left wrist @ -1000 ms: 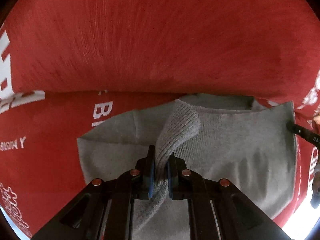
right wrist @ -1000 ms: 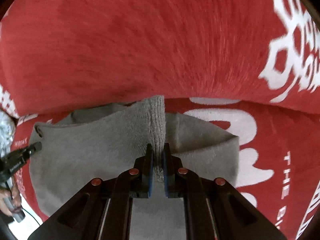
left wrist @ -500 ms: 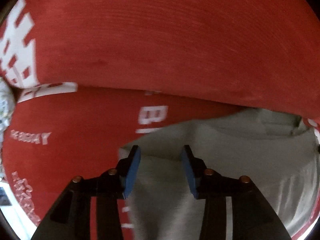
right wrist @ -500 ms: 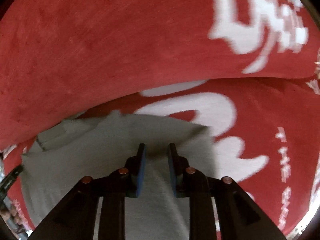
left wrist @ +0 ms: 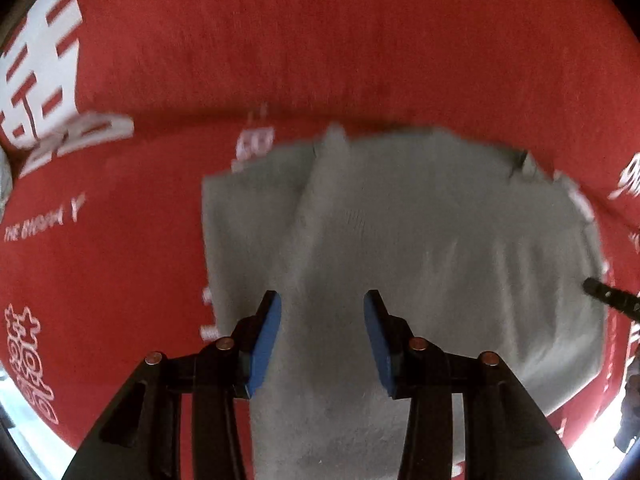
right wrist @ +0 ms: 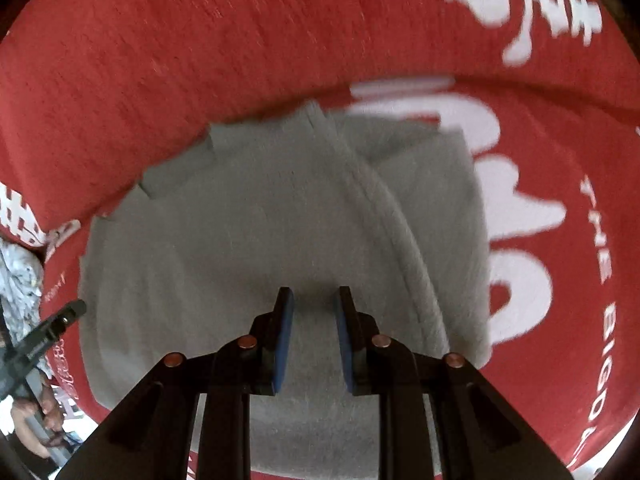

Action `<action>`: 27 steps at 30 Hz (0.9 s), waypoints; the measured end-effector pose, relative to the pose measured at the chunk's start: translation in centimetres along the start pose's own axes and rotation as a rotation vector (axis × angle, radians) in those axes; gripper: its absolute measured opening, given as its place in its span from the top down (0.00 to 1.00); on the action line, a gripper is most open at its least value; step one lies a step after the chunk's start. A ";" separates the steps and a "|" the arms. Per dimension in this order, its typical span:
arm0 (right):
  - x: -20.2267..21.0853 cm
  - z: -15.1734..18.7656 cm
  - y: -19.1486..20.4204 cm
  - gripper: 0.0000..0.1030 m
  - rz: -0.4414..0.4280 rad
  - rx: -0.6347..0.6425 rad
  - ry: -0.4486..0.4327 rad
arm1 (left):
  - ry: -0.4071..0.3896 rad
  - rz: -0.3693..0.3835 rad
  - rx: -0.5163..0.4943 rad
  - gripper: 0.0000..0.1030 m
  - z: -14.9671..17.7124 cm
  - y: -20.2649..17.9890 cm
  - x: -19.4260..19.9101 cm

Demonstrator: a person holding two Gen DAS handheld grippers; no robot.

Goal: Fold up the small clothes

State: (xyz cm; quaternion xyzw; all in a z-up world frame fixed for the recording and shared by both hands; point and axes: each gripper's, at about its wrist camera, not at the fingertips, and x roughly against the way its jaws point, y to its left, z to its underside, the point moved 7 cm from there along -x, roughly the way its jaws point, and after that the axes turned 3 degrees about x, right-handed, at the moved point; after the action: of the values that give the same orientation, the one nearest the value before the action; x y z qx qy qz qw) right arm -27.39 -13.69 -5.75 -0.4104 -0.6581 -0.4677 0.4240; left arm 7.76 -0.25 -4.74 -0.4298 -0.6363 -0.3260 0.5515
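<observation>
Below both parted jaws, clear of them, lies the grey garment [left wrist: 420, 248].

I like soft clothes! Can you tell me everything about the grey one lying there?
The grey garment looks like soft knit, with a ribbed strip running along its top layer. It lies folded in flat layers on the red cloth with white lettering. Stepped edges show at its far side. Both views are blurred, so finer detail is unclear. The left gripper and right gripper hang open above it, pinching nothing.

Both wrist cameras look steeply down, close over one shared grey garment [left wrist: 420, 248].
</observation>
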 end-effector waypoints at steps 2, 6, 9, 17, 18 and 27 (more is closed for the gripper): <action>-0.7 0.0 -0.8 0.79 0.006 0.002 -0.008 | 0.034 -0.002 0.012 0.57 1.2 0.6 -1.0; -0.1 1.1 -3.8 0.79 0.076 -0.041 0.059 | 0.012 -0.038 -0.059 0.48 2.5 1.6 -0.4; 1.1 1.8 -5.1 0.79 0.058 -0.111 0.053 | 0.023 -0.142 -0.062 0.27 3.7 3.9 0.3; 4.2 6.0 -7.0 0.62 -0.038 -0.339 0.065 | 0.166 0.052 0.219 0.27 7.7 8.0 1.3; 4.6 6.9 -7.2 0.55 -0.075 -0.389 0.065 | 0.182 0.077 0.248 0.27 8.2 7.7 1.5; 3.8 13.3 -6.6 0.50 -0.288 -0.684 0.106 | 0.276 0.217 0.458 0.27 11.6 5.9 0.2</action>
State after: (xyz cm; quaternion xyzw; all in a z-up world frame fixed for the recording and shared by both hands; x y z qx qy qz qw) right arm -37.01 -1.83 -6.64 -0.4068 -0.4919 -0.7361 0.2254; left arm 8.20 12.51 -6.99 -0.3113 -0.5626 -0.1682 0.7471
